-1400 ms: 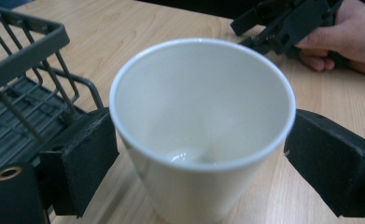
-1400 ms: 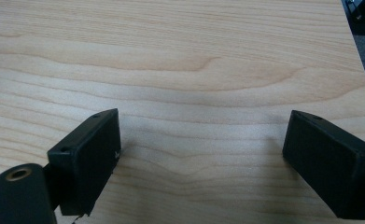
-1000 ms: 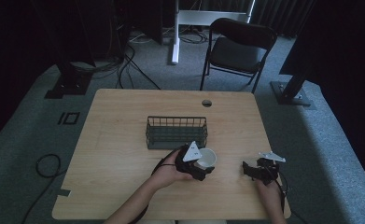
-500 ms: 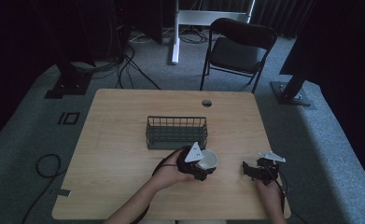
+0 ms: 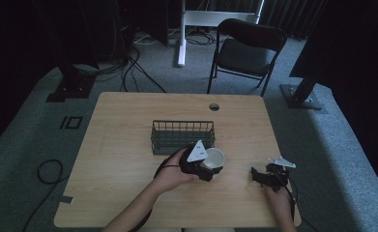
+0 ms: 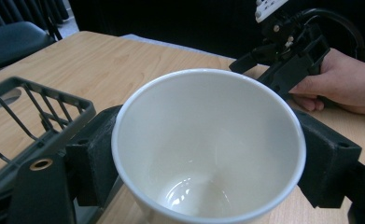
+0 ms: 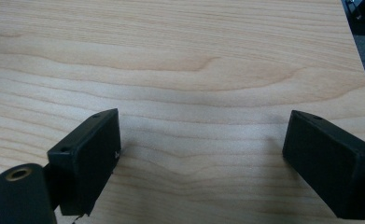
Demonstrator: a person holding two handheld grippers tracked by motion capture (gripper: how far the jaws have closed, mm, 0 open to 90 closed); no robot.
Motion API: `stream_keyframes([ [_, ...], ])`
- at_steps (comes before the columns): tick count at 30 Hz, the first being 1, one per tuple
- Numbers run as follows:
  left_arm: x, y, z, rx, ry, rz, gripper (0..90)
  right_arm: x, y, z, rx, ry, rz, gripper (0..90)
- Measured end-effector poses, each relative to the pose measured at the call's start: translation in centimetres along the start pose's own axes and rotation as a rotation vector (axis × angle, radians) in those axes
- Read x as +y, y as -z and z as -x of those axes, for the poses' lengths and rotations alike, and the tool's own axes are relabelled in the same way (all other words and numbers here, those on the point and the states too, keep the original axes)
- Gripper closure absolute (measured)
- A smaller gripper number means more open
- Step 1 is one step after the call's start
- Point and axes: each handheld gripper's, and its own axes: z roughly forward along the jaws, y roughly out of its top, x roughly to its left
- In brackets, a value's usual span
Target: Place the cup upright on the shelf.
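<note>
White cup (image 6: pixel 208 149) pinched — left gripper (image 5: pixel 203 166)
Just near of the wire basket (image 5: pixel 182 136); right gripper (image 5: pixel 268 176) jaws spread over bare surface (image 7: pixel 180 60).

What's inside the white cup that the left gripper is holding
The white cup looks empty: its glossy inner wall and bottom show bare in the left gripper view. The left gripper has its jaws on either side. What lies beneath the cup is hidden.

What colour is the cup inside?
Plain glossy white, with no pattern; the cup shows best in the left gripper view.
</note>
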Motion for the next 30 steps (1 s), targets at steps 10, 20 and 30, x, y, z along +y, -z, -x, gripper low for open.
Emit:
stream_keyframes([
  [10,2.2,1.4,-0.8,0.018,-0.011,0.039,20.4,0.0,0.0,0.0,0.0,0.0,-0.001,10.8],
  [20,4.4,3.1,-2.3,0.109,-0.002,0.079,20.3,0.0,0.0,0.0,0.0,0.0,0.0,10.8],
  [30,5.4,4.6,-4.8,0.256,0.098,0.138,20.3,0.0,0.0,0.0,0.0,0.0,0.0,10.8],
])
